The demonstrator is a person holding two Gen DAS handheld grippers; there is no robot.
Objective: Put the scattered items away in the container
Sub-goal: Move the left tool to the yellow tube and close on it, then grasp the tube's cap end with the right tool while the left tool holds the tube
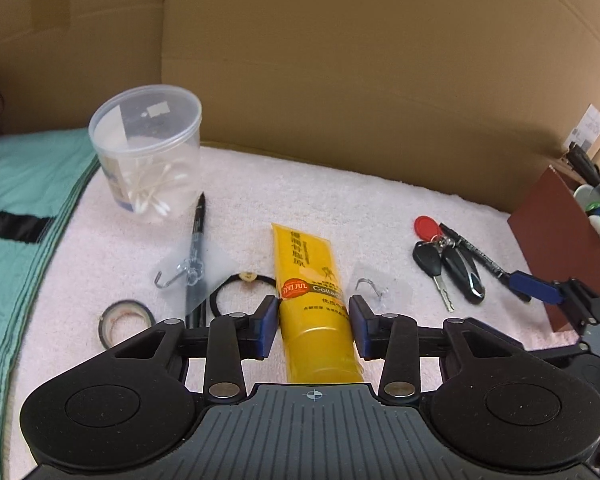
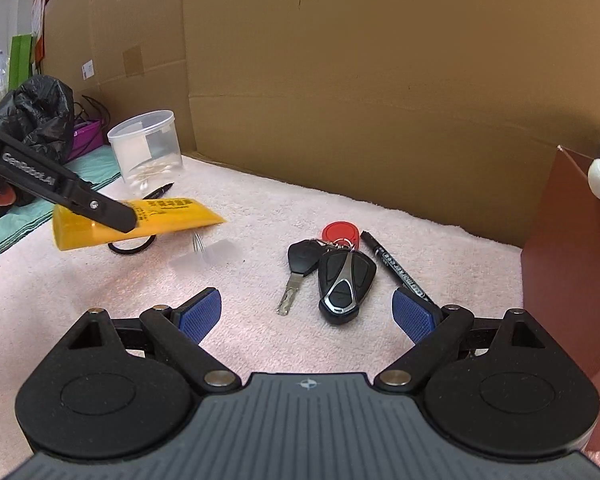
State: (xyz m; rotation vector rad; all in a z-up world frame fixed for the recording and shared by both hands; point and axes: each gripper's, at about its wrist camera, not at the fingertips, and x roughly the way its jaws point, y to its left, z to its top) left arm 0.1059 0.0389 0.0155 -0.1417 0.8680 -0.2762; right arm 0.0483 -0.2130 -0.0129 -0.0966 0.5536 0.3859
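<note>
— Left tongs (image 1: pixel 314 326)?
— Clamped on the yellow tube (image 1: pixel 310 304), lifted at lower centre, long axis running straight away.
— Right tongs (image 2: pixel 306 314)?
— Spread wide, empty; keys (image 2: pixel 332 276) just ahead, brown container (image 2: pixel 572 264) far right.

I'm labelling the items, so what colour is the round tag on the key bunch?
Red. The tag shows best in the right wrist view, at the keys' far end.

We see cardboard wall (image 1: pixel 360 80) behind pink towel (image 1: pixel 300 196); teal cloth (image 1: pixel 24 184) at left, black plastic bag (image 2: pixel 40 108) beyond.
</note>
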